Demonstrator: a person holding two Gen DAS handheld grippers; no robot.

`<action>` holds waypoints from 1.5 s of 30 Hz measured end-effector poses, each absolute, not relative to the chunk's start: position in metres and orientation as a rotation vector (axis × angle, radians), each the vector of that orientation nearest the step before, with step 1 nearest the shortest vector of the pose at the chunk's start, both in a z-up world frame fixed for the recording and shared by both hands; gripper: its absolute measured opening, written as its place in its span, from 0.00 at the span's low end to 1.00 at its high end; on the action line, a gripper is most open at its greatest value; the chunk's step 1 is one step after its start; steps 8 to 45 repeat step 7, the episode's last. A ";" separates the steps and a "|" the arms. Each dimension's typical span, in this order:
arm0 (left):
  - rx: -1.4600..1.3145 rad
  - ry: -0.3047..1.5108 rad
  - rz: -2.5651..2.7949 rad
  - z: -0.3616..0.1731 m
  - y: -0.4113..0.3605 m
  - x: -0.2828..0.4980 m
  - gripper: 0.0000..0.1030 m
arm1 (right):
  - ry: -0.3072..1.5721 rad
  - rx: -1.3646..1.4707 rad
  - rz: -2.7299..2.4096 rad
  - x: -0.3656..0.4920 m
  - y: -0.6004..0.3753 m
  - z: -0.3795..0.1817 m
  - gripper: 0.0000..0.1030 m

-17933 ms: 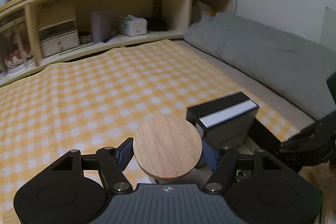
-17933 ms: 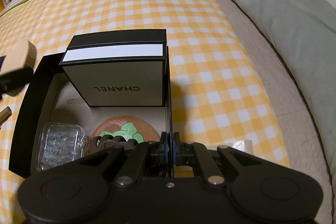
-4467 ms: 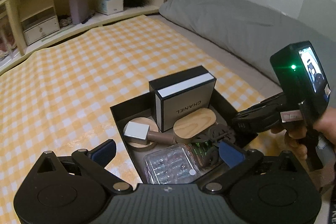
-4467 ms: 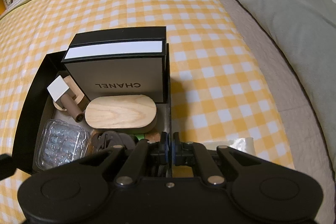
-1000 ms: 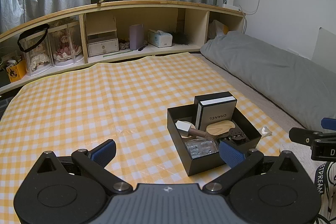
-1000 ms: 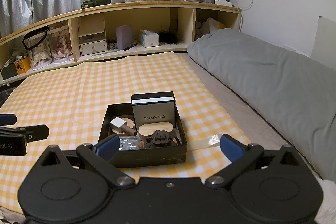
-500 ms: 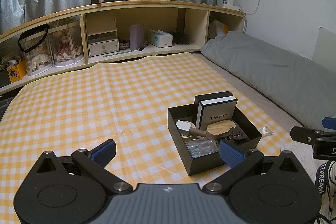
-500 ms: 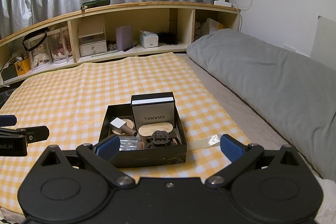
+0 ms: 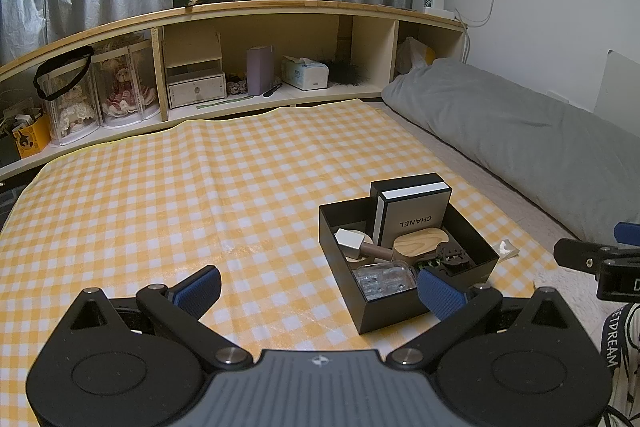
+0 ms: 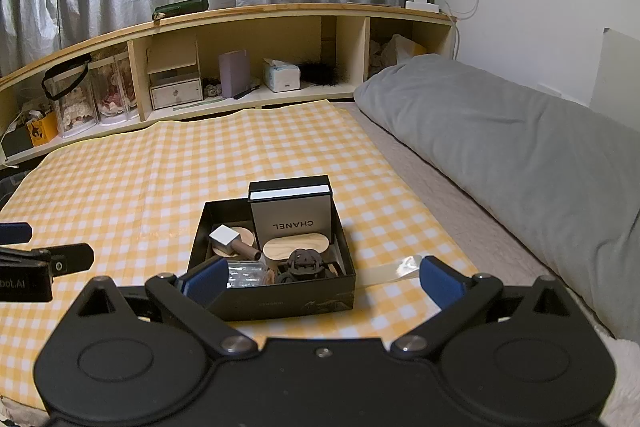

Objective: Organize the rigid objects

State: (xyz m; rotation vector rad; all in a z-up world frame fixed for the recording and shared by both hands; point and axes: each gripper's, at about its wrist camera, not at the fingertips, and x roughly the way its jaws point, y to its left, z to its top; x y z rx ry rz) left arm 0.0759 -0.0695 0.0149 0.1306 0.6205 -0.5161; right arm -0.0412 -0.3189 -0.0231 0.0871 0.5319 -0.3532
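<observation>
I see both grippers spread wide, empty: left gripper, right gripper. The black box sits on the checked cloth, just ahead of the right gripper, ahead-right of the left. Inside: Chanel box upright, wooden oval, probably a hair clip.
</observation>
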 end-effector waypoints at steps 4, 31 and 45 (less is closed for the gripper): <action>0.131 0.622 -0.515 0.015 -0.068 0.076 1.00 | 0.532 0.088 -0.354 -0.041 -0.319 -0.023 1.00; 0.131 0.621 -0.515 0.016 -0.068 0.076 1.00 | 0.532 0.088 -0.354 -0.041 -0.319 -0.023 1.00; 0.131 0.621 -0.515 0.016 -0.068 0.076 1.00 | 0.532 0.088 -0.354 -0.041 -0.319 -0.023 1.00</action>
